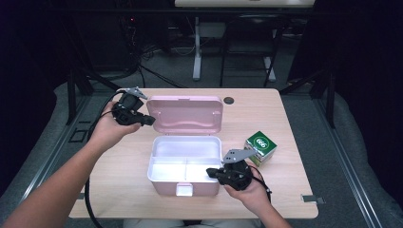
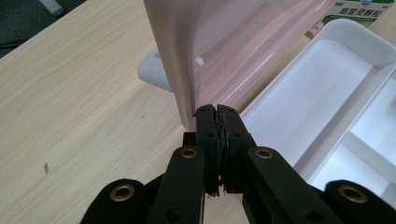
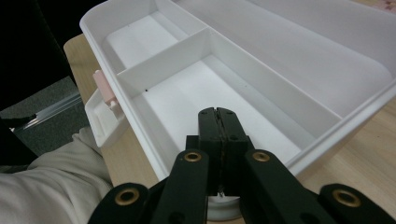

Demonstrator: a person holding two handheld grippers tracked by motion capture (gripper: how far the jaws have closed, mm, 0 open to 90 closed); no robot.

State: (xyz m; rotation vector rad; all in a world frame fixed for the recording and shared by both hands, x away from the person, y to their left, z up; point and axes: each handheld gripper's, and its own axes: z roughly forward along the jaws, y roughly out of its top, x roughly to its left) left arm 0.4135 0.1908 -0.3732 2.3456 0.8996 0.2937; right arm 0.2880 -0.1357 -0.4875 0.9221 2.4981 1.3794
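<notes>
A pink box (image 1: 184,183) stands open in the middle of the table, its lid (image 1: 185,114) tilted back. Its white inside (image 1: 185,154) has one long rear compartment and two front ones, all bare. My left gripper (image 1: 148,121) is shut with nothing between its jaws, its tips by the lid's left edge. In the left gripper view the tips (image 2: 217,112) sit just right of the lid's edge (image 2: 177,65); contact is unclear. My right gripper (image 1: 211,173) is shut and holds nothing, over the box's front right corner. In the right gripper view its tips (image 3: 217,114) hang above a front compartment (image 3: 187,98).
A small green and white carton (image 1: 260,147) stands on the table right of the box. The box's front latch (image 3: 103,88) juts toward the table's near edge. A round dark grommet (image 1: 229,100) marks the table's back. A pale sleeve (image 3: 51,186) lies below the near edge.
</notes>
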